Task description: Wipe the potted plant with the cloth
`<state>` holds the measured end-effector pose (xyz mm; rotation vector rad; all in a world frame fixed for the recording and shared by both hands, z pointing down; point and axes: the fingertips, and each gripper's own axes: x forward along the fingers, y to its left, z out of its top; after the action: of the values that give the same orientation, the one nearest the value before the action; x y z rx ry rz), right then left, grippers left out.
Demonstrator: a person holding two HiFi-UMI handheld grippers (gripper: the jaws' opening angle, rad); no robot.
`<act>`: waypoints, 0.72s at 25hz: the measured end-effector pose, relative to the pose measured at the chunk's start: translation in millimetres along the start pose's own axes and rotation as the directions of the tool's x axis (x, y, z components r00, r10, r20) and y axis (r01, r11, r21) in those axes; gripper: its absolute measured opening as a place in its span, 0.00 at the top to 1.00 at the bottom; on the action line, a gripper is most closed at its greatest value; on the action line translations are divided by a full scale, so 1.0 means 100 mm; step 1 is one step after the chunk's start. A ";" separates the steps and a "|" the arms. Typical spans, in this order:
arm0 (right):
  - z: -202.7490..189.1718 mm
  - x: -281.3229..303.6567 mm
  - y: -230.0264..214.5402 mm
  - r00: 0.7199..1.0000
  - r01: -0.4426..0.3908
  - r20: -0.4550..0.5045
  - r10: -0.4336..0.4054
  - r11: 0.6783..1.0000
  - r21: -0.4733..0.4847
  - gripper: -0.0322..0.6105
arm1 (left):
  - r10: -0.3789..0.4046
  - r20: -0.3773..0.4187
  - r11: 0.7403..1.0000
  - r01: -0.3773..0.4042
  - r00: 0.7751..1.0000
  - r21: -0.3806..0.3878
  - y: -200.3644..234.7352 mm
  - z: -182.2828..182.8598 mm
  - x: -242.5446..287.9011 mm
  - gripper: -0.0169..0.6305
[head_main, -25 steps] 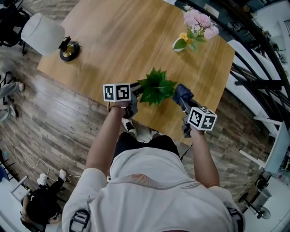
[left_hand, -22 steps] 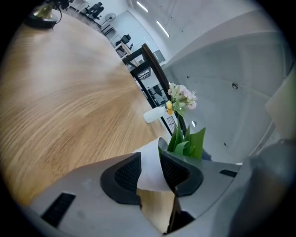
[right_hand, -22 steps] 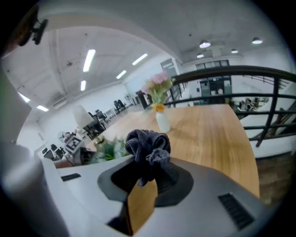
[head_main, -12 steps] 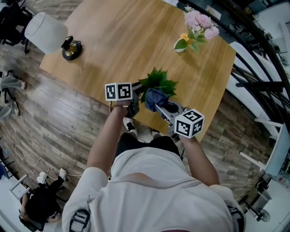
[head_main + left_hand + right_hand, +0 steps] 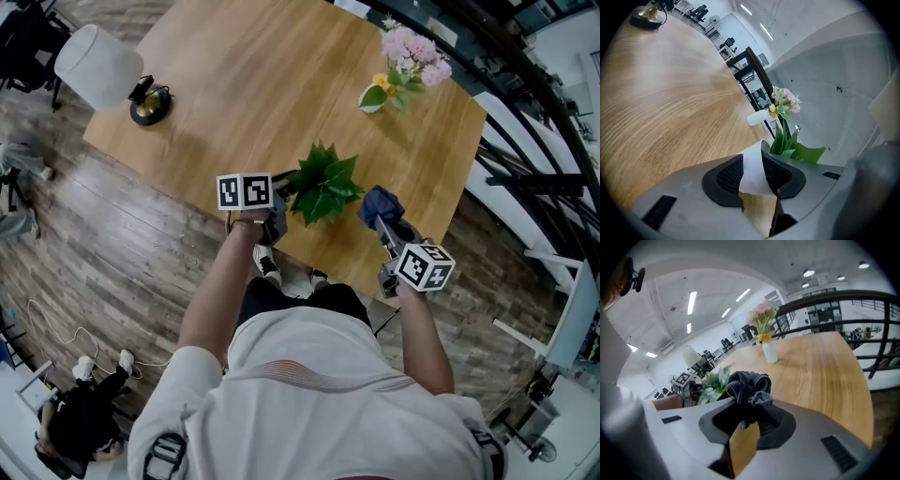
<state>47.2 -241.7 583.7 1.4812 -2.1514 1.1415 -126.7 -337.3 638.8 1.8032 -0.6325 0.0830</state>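
The potted plant (image 5: 323, 181), green leaves in a white pot (image 5: 752, 174), stands near the front edge of the wooden table (image 5: 244, 84). My left gripper (image 5: 283, 194) is shut on the pot's wall, which sits between its pads (image 5: 730, 176), with the leaves (image 5: 788, 149) rising just beyond. To the right of the plant, my right gripper (image 5: 381, 216) is shut on a bunched dark blue cloth (image 5: 378, 203). In the right gripper view the cloth (image 5: 747, 387) pokes up from the jaws, a little apart from the foliage (image 5: 712, 383).
A white vase of pink flowers (image 5: 405, 58) stands at the table's far right corner, also in the right gripper view as the vase (image 5: 768, 352). A white lamp (image 5: 94, 66) on a dark base (image 5: 147, 103) is at the far left. A black railing (image 5: 525, 141) runs along the right.
The right gripper swept the cloth left across the leaves half a second ago, then came back to the plant's right side. The left gripper has kept its hold on the pot.
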 end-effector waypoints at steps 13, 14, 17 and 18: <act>0.42 0.63 0.34 0.994 -0.087 -0.072 0.078 0.989 -0.122 0.74 | -0.001 0.012 1.000 0.001 1.000 0.000 -0.01 0.00 0.01 0.77; 0.38 0.64 0.21 0.996 -0.043 -0.082 0.032 0.991 -0.128 0.74 | -0.003 0.013 1.000 0.003 1.000 0.000 -0.01 0.01 0.01 0.77; 0.40 0.58 -0.17 0.989 0.099 -0.098 -0.114 0.984 -0.146 0.74 | -0.006 0.012 1.000 0.006 1.000 0.000 -0.01 0.01 0.00 0.77; 0.49 0.53 -0.22 0.987 0.130 -0.078 -0.144 0.978 -0.163 0.74 | -0.006 0.010 1.000 0.006 1.000 0.001 -0.01 0.01 0.00 0.77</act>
<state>52.7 -316.4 594.8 1.4549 -1.9963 0.9488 -126.3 -338.0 637.8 1.8079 -0.6338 0.0702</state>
